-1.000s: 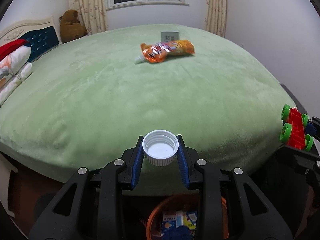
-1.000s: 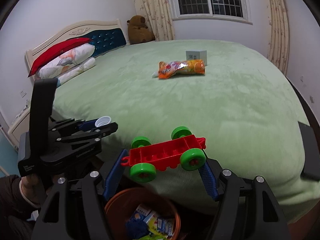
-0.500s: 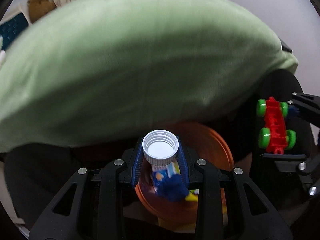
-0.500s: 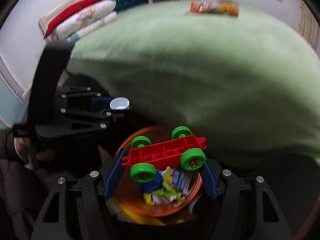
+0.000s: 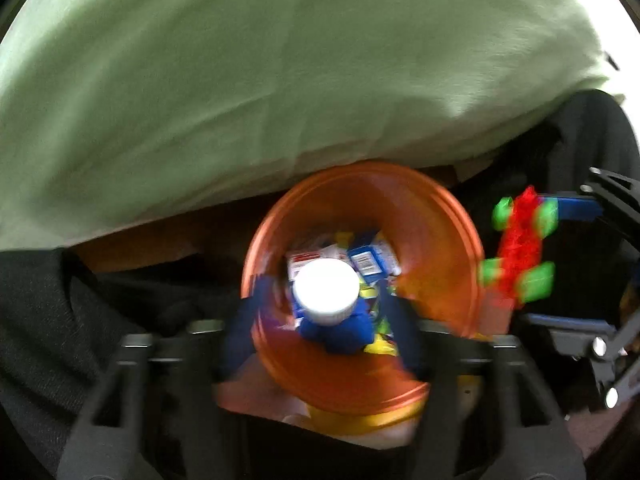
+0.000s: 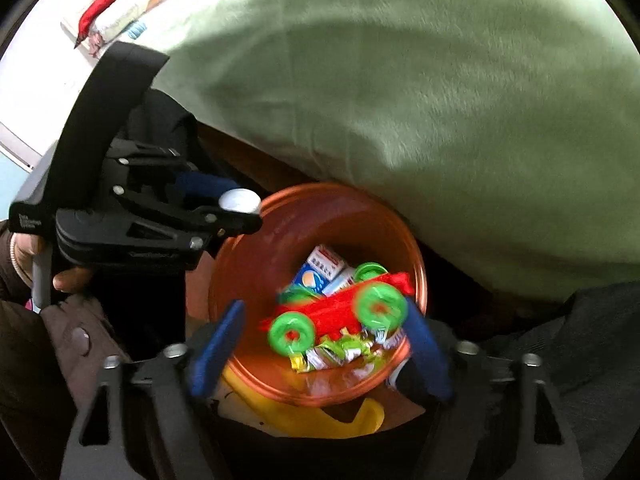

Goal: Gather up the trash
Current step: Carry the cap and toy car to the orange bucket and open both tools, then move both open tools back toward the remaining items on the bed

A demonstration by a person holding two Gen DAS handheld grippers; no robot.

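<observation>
Your left gripper has just been opening: its blue pads now stand wide of the white bottle cap, which sits between them with clear gaps either side, so I judge it released and dropping. Half a second ago those pads pinched the cap; that grip is gone. Directly below lies the orange bin, already holding small cartons and wrappers, so the cap should land inside.

Your right gripper has likewise just been opening. The red toy cart with green wheels, clamped level between the pads a moment ago, now hangs tilted and blurred between spread pads; whether the right-hand pad touches it cannot be told. It is over the bin's mouth, above the wrappers.

Both claws, pointed out over the bed a second ago, now point steeply down at the bin, which sits near you, below the edge of the green bedspread.

Finding: two items are being deposited. The orange snack packet seen earlier far across the bed is out of view now and, in my judgement, remains to collect
</observation>
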